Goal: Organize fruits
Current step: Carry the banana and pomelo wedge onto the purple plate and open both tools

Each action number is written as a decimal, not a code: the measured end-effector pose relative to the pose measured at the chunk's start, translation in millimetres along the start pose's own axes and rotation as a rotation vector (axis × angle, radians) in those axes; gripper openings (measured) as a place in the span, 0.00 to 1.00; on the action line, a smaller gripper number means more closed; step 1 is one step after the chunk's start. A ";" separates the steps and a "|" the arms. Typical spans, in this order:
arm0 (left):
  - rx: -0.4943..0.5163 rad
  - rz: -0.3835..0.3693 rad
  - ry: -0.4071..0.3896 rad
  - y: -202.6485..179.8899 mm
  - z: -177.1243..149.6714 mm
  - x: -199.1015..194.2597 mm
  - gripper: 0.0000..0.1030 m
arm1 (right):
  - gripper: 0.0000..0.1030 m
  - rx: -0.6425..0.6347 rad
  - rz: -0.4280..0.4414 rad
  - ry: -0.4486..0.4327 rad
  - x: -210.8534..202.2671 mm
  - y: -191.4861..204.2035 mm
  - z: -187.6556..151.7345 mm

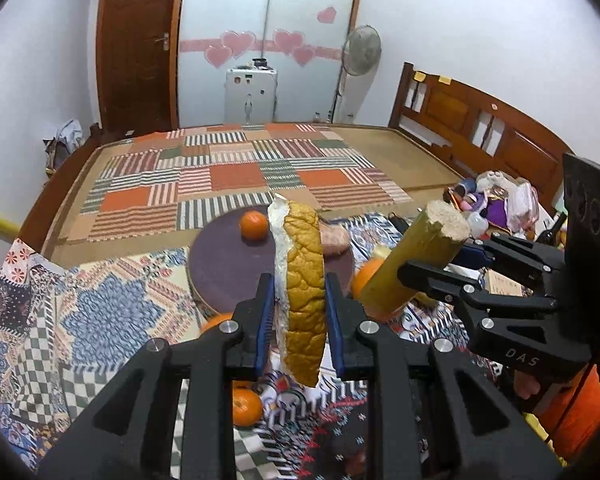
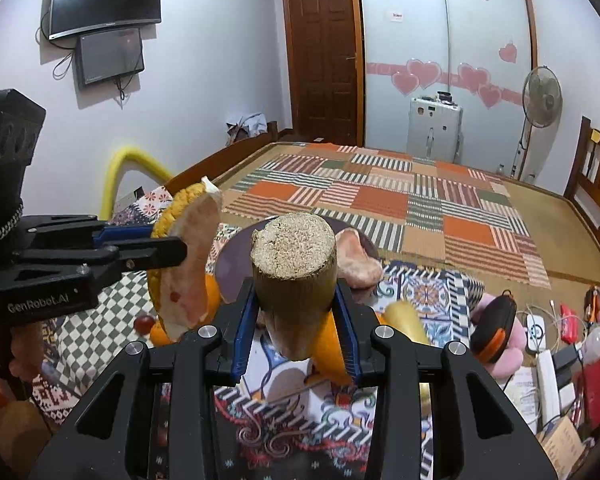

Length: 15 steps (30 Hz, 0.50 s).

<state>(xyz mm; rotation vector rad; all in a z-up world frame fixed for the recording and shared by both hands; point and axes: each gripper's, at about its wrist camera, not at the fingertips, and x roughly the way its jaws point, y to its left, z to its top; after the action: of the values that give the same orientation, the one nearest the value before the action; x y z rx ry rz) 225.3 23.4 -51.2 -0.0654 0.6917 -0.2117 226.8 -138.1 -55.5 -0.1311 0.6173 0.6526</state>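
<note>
Left wrist view: my left tool [image 1: 296,300] clamps peel [image 1: 300,296] upright, right tool [image 1: 432,276] grips cane [image 1: 416,256]; plate [image 1: 220,264] lies ahead below both.

White raised "DAS" stood on the black plastic body of the right gripper [image 1: 440,260], seen to the right of the left claw. Grey "GenRobot.AI" stood on the black plastic body of the left gripper [image 2: 172,246], left of the right claw. Wardrobe sticker and paper notes: print too small to read.
</note>
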 end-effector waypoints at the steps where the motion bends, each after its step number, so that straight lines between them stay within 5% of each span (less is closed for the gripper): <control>1: -0.001 0.004 -0.003 2.5 2.4 1.0 0.23 | 0.33 -0.001 0.000 0.000 2.4 -0.9 2.2; 15: -0.017 0.118 0.007 42.2 33.1 50.0 0.23 | 0.33 -0.003 -0.007 0.088 55.4 -13.6 14.9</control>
<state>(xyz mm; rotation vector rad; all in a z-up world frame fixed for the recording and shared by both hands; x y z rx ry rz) 291.1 53.5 -62.6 -0.0394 0.7024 -0.0928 277.0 -115.1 -76.3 -0.1657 0.7003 0.6432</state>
